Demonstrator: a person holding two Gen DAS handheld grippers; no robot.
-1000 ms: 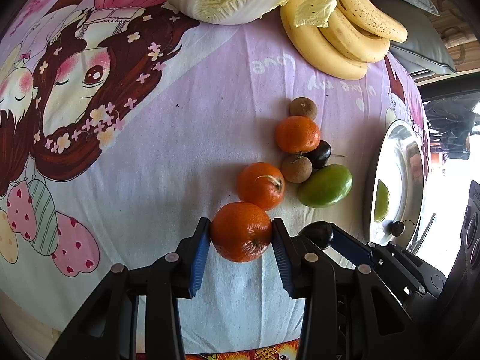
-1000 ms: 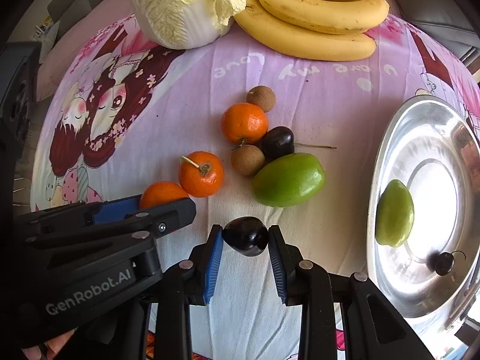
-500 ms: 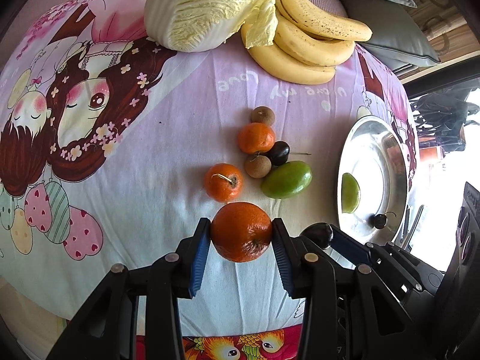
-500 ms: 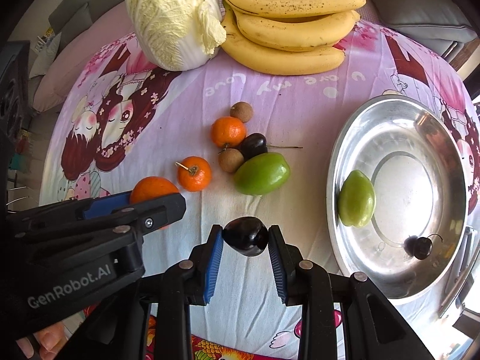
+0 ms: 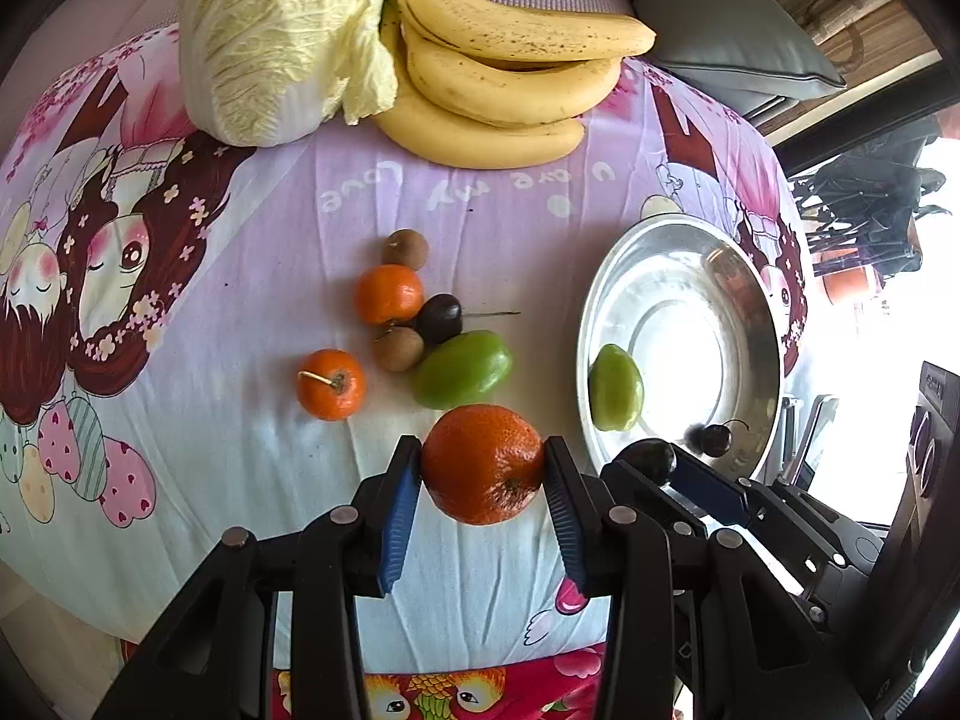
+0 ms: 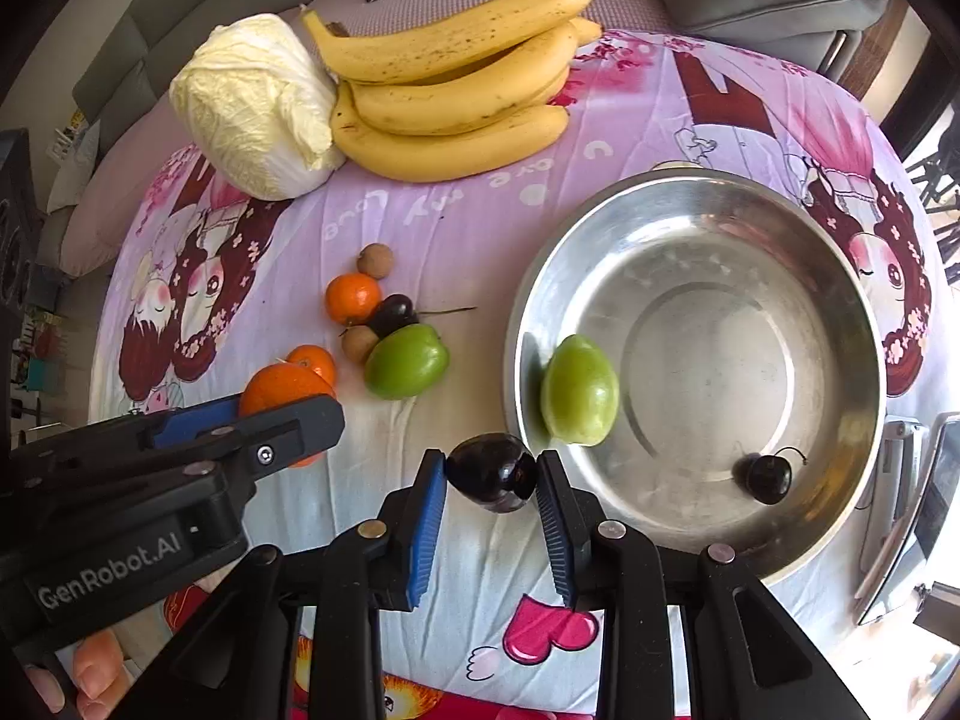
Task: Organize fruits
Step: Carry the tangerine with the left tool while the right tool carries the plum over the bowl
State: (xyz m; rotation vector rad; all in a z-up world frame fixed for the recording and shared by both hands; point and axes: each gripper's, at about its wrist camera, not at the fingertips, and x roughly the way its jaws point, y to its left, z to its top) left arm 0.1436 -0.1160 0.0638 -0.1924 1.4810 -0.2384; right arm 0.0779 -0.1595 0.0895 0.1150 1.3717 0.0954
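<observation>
- Left gripper [image 5: 483, 468] clamped on an orange [image 5: 483, 463], right gripper [image 6: 492, 474] on a dark plum [image 6: 492, 473].
- Steel bowl [image 6: 840, 276] just right of both; right nearer.

**Bright daylight, sharp centre, bent edges**

Both wrist views are well lit by daylight entering from the right side, where the left wrist view burns out to plain white. The steel bowl [image 6: 852, 276] throws back a pale glare across its floor and mirrors the cloth on its rim. Shadows are soft and short, lying close under the fruit. The middle of each picture is sharp, with no motion blur. Fisheye bending curves the printed cloth [image 5: 480, 192] and darkens the corners to black.
</observation>
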